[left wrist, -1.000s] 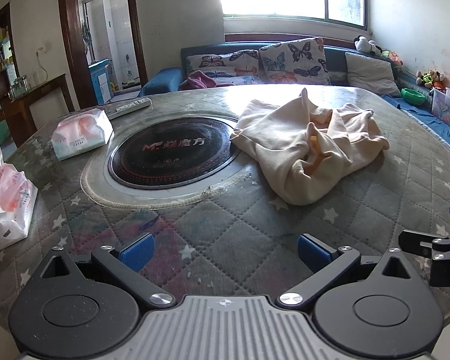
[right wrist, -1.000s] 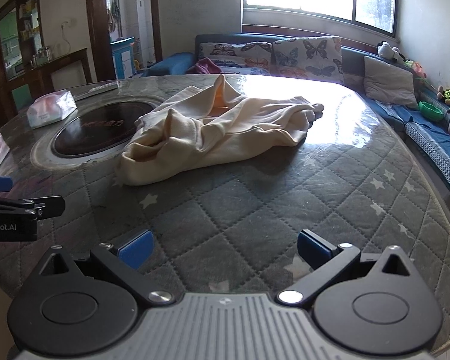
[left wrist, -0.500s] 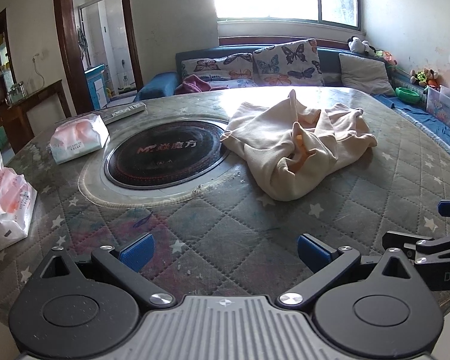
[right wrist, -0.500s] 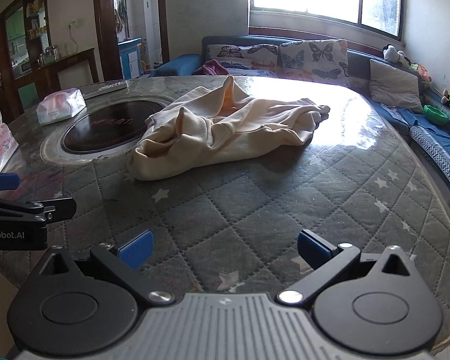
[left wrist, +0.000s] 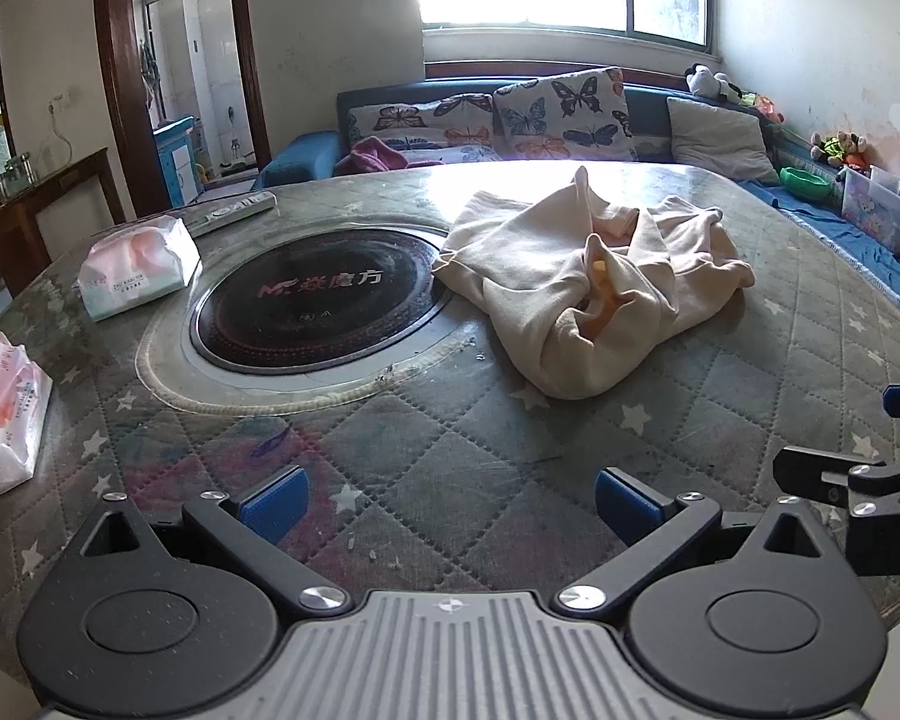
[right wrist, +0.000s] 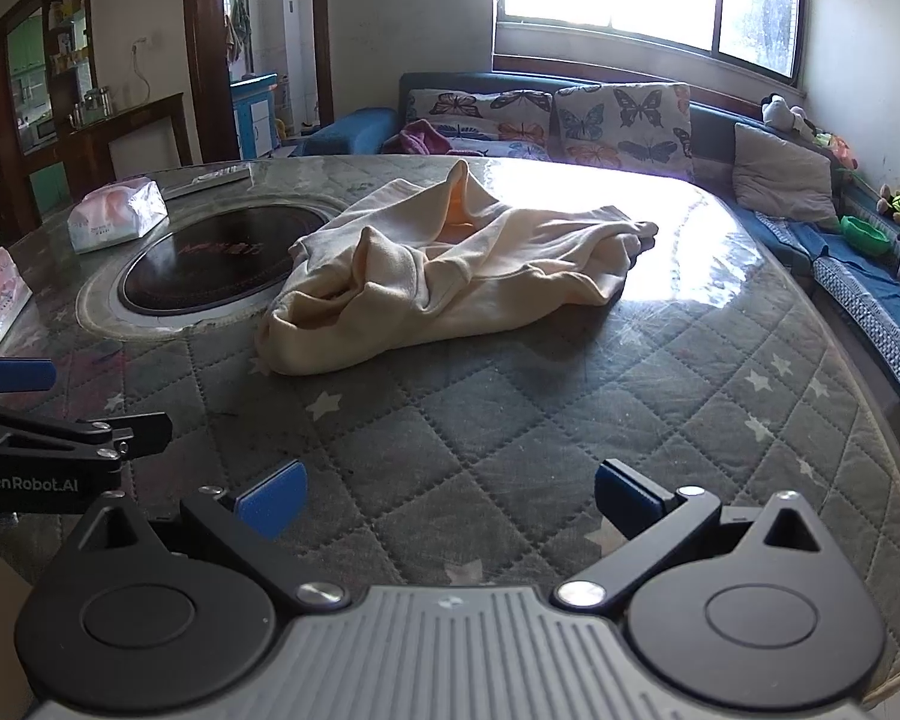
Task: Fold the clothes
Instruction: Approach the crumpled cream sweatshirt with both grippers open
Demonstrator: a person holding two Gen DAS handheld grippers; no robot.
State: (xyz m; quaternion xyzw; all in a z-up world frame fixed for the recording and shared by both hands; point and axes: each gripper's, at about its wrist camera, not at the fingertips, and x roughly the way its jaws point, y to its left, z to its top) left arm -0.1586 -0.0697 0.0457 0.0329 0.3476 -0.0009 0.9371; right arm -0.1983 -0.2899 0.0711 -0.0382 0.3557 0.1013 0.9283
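Quilted star-print table cover (left wrist: 426, 468) is filling both views, w/ a sofa (left wrist: 306, 150) under the window behind. Vs 1 s ago both cams are sitting a bit further back & higher; garment (left wrist: 588, 276) is lying in the same crumpled shape. Counts: 1 cream garment, 1 round black hotplate (left wrist: 312, 306), 2 tissue packs near the table's left edge (one (left wrist: 138, 267), other (left wrist: 3, 414)), 2 butterfly cushions. Garment is resting centre-right on the table, touching the hotplate rim, long axis running from near-left toward far-right edge in the right cam (right wrist: 444, 276). Left gripper (left wrist: 447, 501) is hanging w/ jaws wide apart, holding nothing; right gripper (right wrist: 447, 498) is likewise spread, empty, well short of the cloth.
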